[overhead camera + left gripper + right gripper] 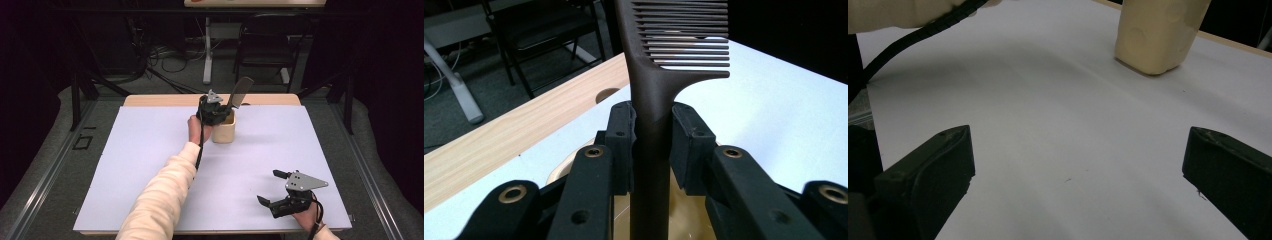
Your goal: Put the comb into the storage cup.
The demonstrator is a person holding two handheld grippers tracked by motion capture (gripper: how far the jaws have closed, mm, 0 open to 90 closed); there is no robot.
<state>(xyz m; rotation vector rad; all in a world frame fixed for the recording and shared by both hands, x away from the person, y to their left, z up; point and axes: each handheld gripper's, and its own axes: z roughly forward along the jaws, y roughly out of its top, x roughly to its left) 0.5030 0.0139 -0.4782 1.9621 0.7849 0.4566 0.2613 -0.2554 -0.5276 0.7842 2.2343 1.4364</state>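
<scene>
A dark brown comb [240,91] [659,75] stands upright in a cream cup [223,131] [1159,32] at the far middle of the table. My left gripper [220,111] [651,131] is shut on the comb's handle just above the cup's rim, teeth end upward. In the left gripper view the handle runs down between the jaws into the cup [561,167]. My right gripper [272,187] [1078,170] rests open near the front right of the table, with nothing between its jaws.
A white sheet [150,165] covers most of the wooden table [165,100]. Behind the table stand a black chair [265,45] and a white desk leg [207,50] with cables on the floor. The left gripper's cable [918,37] trails across the sheet.
</scene>
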